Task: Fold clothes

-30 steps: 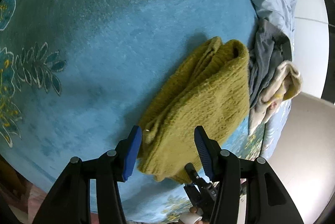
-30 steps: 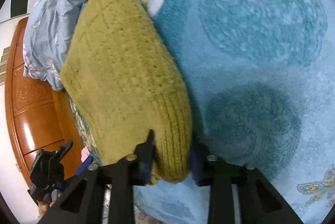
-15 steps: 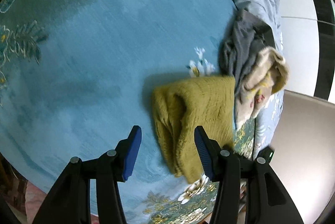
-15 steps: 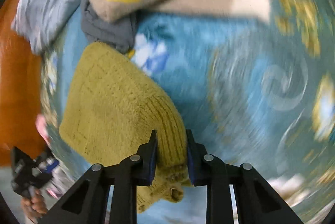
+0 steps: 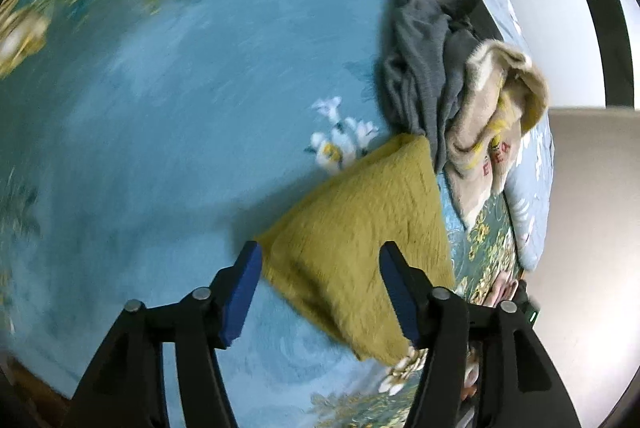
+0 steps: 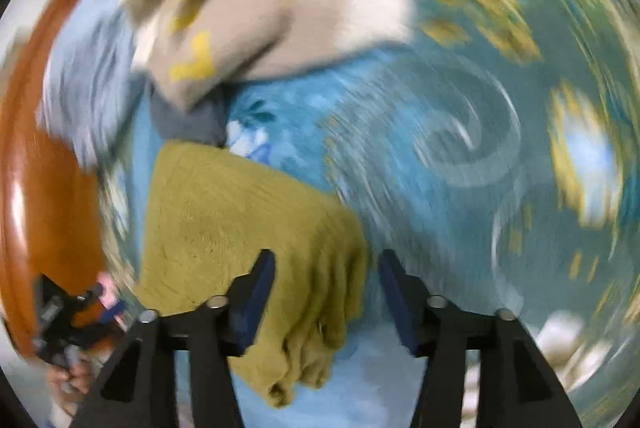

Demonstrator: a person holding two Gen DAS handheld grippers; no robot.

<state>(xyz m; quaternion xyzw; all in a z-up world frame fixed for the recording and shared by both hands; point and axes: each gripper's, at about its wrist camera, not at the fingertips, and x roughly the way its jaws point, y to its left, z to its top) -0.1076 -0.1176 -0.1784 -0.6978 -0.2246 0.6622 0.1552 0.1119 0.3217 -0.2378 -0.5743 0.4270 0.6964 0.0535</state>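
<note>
I see the folded mustard-yellow knitted sweater (image 5: 360,228) lying flat, its long axis running toward the grey garment (image 5: 420,68); my left gripper (image 5: 320,292) and right gripper (image 6: 326,302) are both spread, empty.

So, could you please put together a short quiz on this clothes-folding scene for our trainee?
1. True or false: the right gripper is clamped on the olive knit sweater.
2. Which garment lies on top of the grey garment? A) beige sweater B) a red towel C) black jeans
3. Fill in: the left gripper is ____.

Key: 1 false, its jaws stand apart; 2 A; 3 open.
</note>
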